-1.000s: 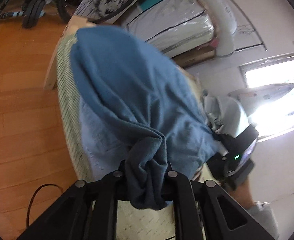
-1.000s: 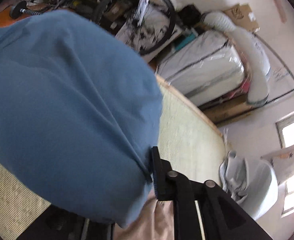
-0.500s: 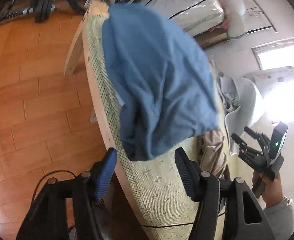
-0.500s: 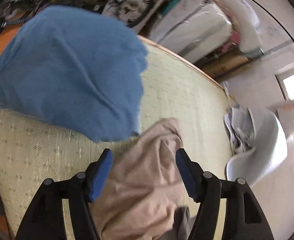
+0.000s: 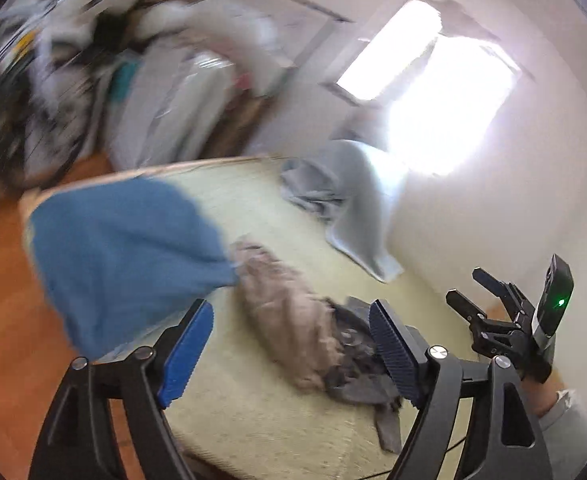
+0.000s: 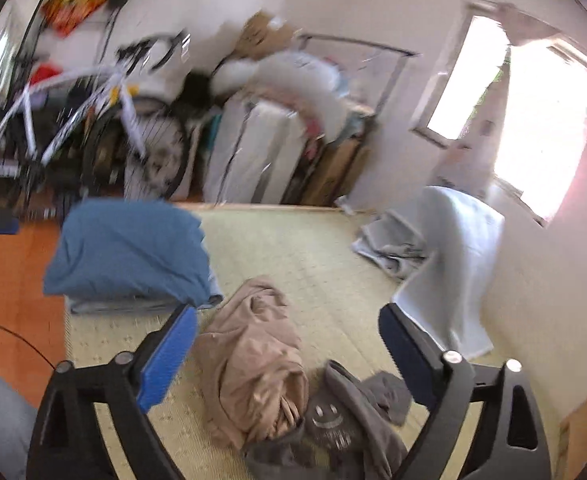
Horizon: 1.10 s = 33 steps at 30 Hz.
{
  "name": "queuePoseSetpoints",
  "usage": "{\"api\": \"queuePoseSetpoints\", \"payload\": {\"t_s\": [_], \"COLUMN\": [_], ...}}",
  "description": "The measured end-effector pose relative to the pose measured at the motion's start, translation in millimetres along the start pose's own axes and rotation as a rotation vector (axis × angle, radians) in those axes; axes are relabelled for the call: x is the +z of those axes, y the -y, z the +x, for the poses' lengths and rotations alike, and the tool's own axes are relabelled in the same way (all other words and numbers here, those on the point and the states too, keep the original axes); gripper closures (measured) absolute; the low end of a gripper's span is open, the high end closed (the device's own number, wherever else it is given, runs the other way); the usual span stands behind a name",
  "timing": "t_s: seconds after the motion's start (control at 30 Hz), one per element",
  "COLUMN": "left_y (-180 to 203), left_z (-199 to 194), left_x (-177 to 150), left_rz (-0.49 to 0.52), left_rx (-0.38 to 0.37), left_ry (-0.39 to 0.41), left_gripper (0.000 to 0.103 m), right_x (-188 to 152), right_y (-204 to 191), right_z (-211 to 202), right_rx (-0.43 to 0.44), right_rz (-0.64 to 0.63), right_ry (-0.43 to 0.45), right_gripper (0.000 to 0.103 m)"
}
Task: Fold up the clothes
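Note:
A folded blue garment (image 6: 129,248) lies on a stack at the far left corner of the woven mat (image 6: 305,252). In the left wrist view the same blue garment (image 5: 125,256) is blurred. A crumpled beige garment (image 6: 253,356) and a dark grey one with a smiley print (image 6: 333,428) lie in the middle, near me. My left gripper (image 5: 289,344) and my right gripper (image 6: 285,344) hang above the mat, jaws opening, nothing between them. The right gripper (image 5: 481,296) also shows at the right edge of the left wrist view.
A pale grey cloth (image 6: 445,256) drapes over something at the mat's far right, below a bright window (image 6: 541,120). A bicycle (image 6: 93,128) and wrapped bundles (image 6: 253,152) stand behind the mat. Orange wood floor (image 6: 9,276) lies to the left, with a black cable on it.
Both grippers let go of the blue garment, which now lies on the stack at the mat's corner. Both rose, pulled back from it and opened wide.

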<state>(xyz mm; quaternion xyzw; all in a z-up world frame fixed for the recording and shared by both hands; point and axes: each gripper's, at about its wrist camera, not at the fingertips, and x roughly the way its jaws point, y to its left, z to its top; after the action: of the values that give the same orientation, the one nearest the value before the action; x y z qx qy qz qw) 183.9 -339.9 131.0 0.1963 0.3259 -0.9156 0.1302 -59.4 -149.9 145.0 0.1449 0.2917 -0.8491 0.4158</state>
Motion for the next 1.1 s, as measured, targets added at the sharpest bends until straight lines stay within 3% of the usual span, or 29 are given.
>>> {"api": "queuePoseSetpoints", "payload": {"t_s": [0.27, 0.43, 0.6, 0.77, 0.9, 1.1], "left_y": [148, 216, 267, 299, 309, 309], "left_z": [20, 34, 64, 112, 163, 242], "left_x": [-36, -68, -108, -142, -161, -181], "left_rz": [0.254, 0.386, 0.502, 0.571, 0.608, 0.602], "left_rx": [-0.114, -0.13, -0.132, -0.131, -0.123, -0.11], "left_ry": [-0.06, -0.069, -0.085, -0.105, -0.104, -0.086], "left_gripper": [0.016, 0.016, 0.016, 0.016, 0.016, 0.016], "right_x": [-71, -125, -181, -236, -270, -307], "right_y": [64, 101, 137, 168, 189, 212], "right_z": [-145, -208, -244, -247, -229, -187], "right_rx": [-0.141, -0.235, -0.352, -0.475, -0.561, -0.609], "right_rz": [0.283, 0.462, 0.654, 0.78, 0.774, 0.775], "right_ry": [0.081, 0.074, 0.075, 0.013, -0.071, -0.106], "right_gripper": [0.0, 0.0, 0.0, 0.0, 0.0, 0.0]}}
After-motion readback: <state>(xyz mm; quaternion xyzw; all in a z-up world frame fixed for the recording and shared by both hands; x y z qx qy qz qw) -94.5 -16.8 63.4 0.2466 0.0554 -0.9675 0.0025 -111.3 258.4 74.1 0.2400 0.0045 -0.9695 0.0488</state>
